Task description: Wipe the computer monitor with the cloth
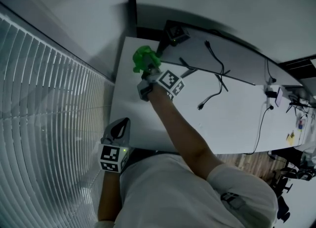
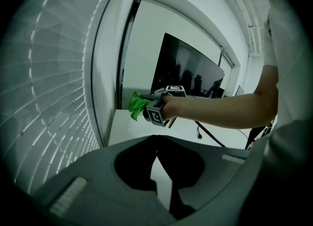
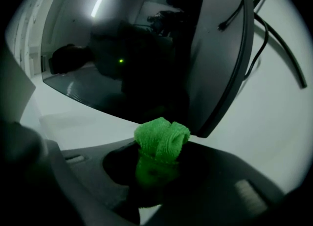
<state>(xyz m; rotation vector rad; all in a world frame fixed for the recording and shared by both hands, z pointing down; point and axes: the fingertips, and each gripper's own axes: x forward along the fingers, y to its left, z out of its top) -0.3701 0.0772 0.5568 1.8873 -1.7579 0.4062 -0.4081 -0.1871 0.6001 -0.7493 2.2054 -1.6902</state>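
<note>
Right now the R gripper (image 3: 159,147) is clamped on the green cloth (image 3: 162,139), just beside one end of the monitor (image 3: 122,68); the screen runs lengthwise away from it across the bench (image 1: 232,121). L gripper (image 2: 156,139), jaws together w/ nothing in them, hangs well back by the person's body, so the R one is far nearer.

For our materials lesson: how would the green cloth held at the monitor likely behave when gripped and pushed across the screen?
Probably floppy: the cloth bunches into soft folds where the right gripper pinches it. Likely light, since it stands up from that one pinch. Its fuzzy weave should drag, not slip, on the monitor.
</note>
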